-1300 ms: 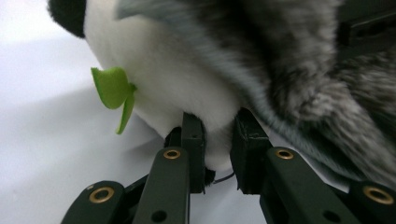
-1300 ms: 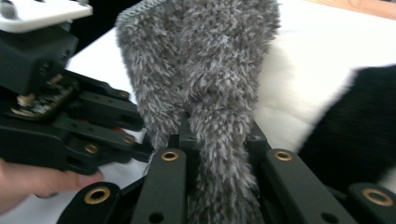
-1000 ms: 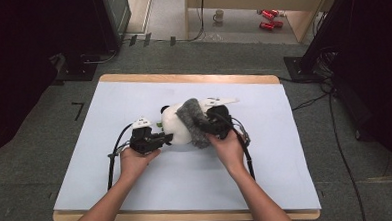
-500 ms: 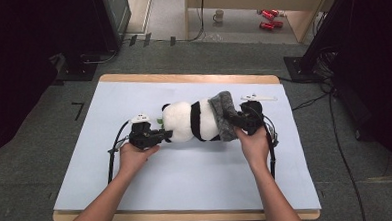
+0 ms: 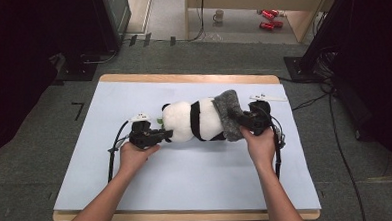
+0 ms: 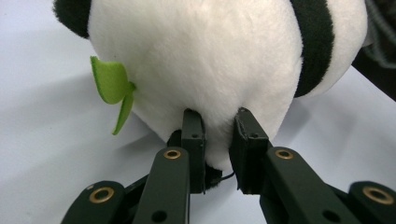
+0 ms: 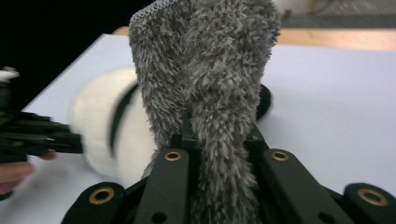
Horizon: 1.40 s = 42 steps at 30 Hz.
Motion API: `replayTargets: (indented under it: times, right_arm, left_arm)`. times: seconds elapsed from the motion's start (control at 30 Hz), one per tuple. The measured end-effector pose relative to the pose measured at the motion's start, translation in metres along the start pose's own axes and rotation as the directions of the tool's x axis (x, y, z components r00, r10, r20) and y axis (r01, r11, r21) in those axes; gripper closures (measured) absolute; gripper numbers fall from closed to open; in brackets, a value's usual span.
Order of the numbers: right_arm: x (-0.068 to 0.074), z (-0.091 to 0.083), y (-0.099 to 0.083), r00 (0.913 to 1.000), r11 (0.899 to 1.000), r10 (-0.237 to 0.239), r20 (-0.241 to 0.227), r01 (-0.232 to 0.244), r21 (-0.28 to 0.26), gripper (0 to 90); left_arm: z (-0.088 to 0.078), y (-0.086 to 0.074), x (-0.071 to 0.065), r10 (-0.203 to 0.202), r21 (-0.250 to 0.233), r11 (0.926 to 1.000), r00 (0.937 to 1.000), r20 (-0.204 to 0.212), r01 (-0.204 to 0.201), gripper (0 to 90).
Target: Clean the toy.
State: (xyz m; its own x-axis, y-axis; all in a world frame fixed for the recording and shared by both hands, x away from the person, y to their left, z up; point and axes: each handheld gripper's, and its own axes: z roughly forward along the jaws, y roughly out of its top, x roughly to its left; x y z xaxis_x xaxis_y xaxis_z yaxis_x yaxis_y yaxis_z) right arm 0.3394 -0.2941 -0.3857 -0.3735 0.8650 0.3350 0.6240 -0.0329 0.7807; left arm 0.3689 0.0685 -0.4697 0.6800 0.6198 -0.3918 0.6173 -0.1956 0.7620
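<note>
While the plush panda [image 5: 192,121] lies on its side mid-bench [image 5: 187,191], left gripper [image 6: 217,135] pinches its white fur; right gripper [image 7: 219,135] is clamped on the grey fuzzy sock [image 5: 229,114]. Both look soft, light, compressible; grip folds, not bulk.

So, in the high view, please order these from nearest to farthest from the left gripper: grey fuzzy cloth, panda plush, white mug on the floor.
1. panda plush: clamped in the left gripper.
2. grey fuzzy cloth: at the plush's far end.
3. white mug: on the floor beyond the table.
</note>
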Motion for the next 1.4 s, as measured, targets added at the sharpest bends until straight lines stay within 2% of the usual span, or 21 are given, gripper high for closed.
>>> replayTargets:
  times: [0.2,0.23,0.27,0.3,0.33,0.47,0.53,0.57,0.63,0.7,0.73,0.83,0.9,0.93,1.0,1.03,1.07,1.13,1.2,1.3,1.4]
  right_arm:
    - [0.043,0.007,0.007,0.9917,0.996,-0.087,-0.094,0.086,-0.017,78.9]
    - [0.043,0.007,0.007,0.9917,0.996,-0.087,-0.094,0.086,-0.017,78.9]
    - [0.056,0.016,0.005,0.9860,0.994,-0.106,-0.129,0.107,0.001,78.9]
    - [0.056,0.016,0.005,0.9860,0.994,-0.106,-0.129,0.107,0.001,78.9]
    - [0.070,0.029,0.000,0.9797,0.991,-0.124,-0.158,0.129,0.028,78.9]
    - [0.082,0.044,-0.007,0.9726,0.986,-0.139,-0.186,0.153,0.066,78.8]
    - [0.092,0.062,-0.017,0.9633,0.978,-0.146,-0.225,0.175,0.112,78.7]
    - [0.092,0.062,-0.017,0.9633,0.978,-0.146,-0.225,0.175,0.112,78.7]
    - [0.101,0.076,-0.024,0.9592,0.967,-0.178,-0.219,0.212,0.142,78.7]
    - [0.104,0.085,-0.029,0.9573,0.955,-0.226,-0.180,0.254,0.152,78.3]
    - [0.104,0.087,-0.030,0.9554,0.950,-0.243,-0.168,0.269,0.156,77.9]
    - [0.100,0.089,-0.031,0.9545,0.948,-0.252,-0.159,0.277,0.159,77.3]
    - [0.100,0.087,-0.030,0.9512,0.941,-0.278,-0.134,0.298,0.163,77.1]
    - [0.100,0.087,-0.030,0.9512,0.941,-0.278,-0.134,0.298,0.163,77.1]
    - [0.094,0.082,-0.029,0.9444,0.931,-0.318,-0.084,0.328,0.162,77.2]
    - [0.094,0.082,-0.029,0.9444,0.931,-0.318,-0.084,0.328,0.162,77.2]
    - [0.085,0.075,-0.026,0.9498,0.936,-0.308,-0.053,0.313,0.164,78.0]
    - [0.076,0.067,-0.022,0.9584,0.947,-0.282,-0.040,0.285,0.150,78.2]
    - [0.070,0.060,-0.019,0.9637,0.954,-0.265,-0.028,0.267,0.136,78.2]
    - [0.057,0.048,-0.014,0.9709,0.964,-0.239,-0.016,0.239,0.113,78.1]
    - [0.041,0.034,-0.010,0.9788,0.975,-0.204,0.018,0.201,0.093,78.2]
  left_arm:
    - [-0.001,-0.001,0.000,-0.028,-0.009,0.9996,0.9994,0.022,0.028,76.3]
    - [-0.001,-0.001,0.000,-0.028,-0.009,0.9996,0.9994,0.022,0.028,76.2]
    - [-0.002,-0.001,-0.002,-0.031,-0.011,0.9994,0.9993,0.022,0.031,76.1]
    - [-0.002,-0.001,-0.002,-0.031,-0.011,0.9994,0.9993,0.022,0.031,76.0]
    - [-0.002,-0.002,-0.003,-0.035,-0.015,0.9993,0.9992,0.021,0.035,75.9]
    - [-0.002,-0.003,-0.003,-0.039,-0.019,0.9991,0.9991,0.018,0.039,75.6]
    - [-0.001,-0.004,-0.002,-0.070,-0.024,0.9972,0.9968,0.040,0.071,74.8]
    - [-0.001,-0.004,-0.002,-0.070,-0.024,0.9972,0.9968,0.040,0.071,74.8]
    - [-0.001,-0.003,-0.003,-0.062,-0.020,0.9979,0.9975,0.034,0.062,74.8]
    - [-0.001,-0.003,-0.006,-0.040,-0.008,0.9992,0.9992,0.001,0.040,74.9]
    - [-0.001,-0.003,-0.007,-0.034,-0.003,0.9994,0.9994,-0.006,0.034,75.0]
    - [-0.001,-0.003,-0.007,-0.019,0.005,0.9998,0.9997,-0.016,0.019,75.2]
    - [0.000,0.000,-0.011,0.034,0.020,0.9992,0.9982,-0.050,-0.033,75.4]
    - [0.000,0.000,-0.011,0.034,0.020,0.9992,0.9982,-0.050,-0.033,75.5]
    - [-0.001,0.001,-0.007,0.032,0.027,0.9992,0.9984,-0.047,-0.031,75.8]
    - [-0.001,0.001,-0.007,0.032,0.027,0.9992,0.9984,-0.047,-0.031,76.0]
    - [-0.001,0.002,-0.004,0.028,0.018,0.9995,0.9990,-0.034,-0.027,76.2]
    - [0.000,0.004,-0.004,0.039,0.020,0.9990,0.9986,-0.037,-0.038,76.7]
    - [0.000,0.006,-0.004,0.051,0.022,0.9985,0.9978,-0.042,-0.050,76.7]
    - [0.000,0.009,-0.001,0.040,0.024,0.9989,0.9987,-0.033,-0.039,76.9]
    - [0.001,0.011,-0.001,0.047,0.027,0.9985,0.9983,-0.035,-0.047,77.6]
